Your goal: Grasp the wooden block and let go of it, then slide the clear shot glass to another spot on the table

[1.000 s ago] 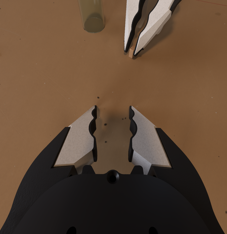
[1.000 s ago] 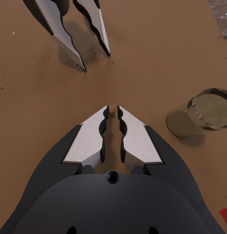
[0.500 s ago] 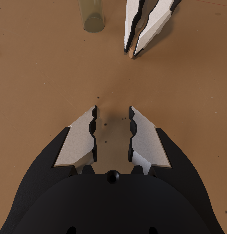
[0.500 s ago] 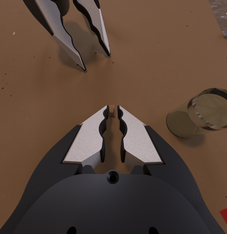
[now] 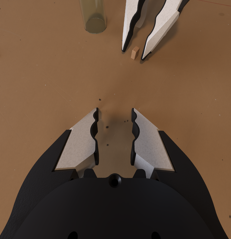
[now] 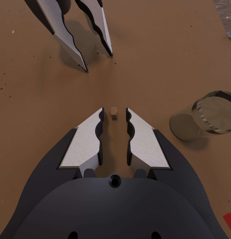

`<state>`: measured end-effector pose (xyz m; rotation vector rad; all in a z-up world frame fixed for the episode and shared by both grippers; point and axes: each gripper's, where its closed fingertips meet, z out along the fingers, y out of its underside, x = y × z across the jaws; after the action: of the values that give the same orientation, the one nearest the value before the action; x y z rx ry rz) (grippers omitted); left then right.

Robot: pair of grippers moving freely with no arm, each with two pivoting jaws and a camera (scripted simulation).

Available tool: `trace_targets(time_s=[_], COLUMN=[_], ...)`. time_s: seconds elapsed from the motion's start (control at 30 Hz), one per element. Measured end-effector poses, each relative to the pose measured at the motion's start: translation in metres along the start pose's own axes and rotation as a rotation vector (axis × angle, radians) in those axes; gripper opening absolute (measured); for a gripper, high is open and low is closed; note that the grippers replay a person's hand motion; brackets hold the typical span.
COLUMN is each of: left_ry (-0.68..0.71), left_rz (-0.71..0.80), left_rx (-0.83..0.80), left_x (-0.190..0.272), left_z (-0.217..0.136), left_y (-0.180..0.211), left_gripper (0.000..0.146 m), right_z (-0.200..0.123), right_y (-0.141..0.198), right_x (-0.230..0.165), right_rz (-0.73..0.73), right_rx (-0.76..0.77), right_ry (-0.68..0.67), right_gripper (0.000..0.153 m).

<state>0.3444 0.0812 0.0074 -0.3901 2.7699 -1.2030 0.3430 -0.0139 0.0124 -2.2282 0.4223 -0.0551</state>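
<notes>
The small block (image 6: 113,114) is seen standing on the brown counter (image 6: 151,64), between the tips of the right gripper (image 6: 114,109), with a gap on each side. That gripper is spread apart. The left gripper (image 5: 114,109) is spread wide and holds nothing. The glass (image 6: 202,116) is seen near the right gripper.

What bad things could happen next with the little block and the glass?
The right gripper is open, but the wooden block stands between its fingertips, so moving off sideways might knock it over. The shot glass is tall and clear; a high push could tip it instead of sliding it.
</notes>
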Motion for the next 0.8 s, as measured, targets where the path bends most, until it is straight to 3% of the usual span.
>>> trace_targets(time_s=[0.8], left_ry=[0.0], left_rz=[0.001], left_rx=[0.0], left_x=[0.0001], left_z=[0.0], left_y=[0.0], left_gripper=[0.051], right_z=[0.0006], right_y=[0.0015], right_x=[-0.0005], right_rz=[-0.011], right_rx=[-0.011], right_ry=[0.008], right_gripper=[0.037])
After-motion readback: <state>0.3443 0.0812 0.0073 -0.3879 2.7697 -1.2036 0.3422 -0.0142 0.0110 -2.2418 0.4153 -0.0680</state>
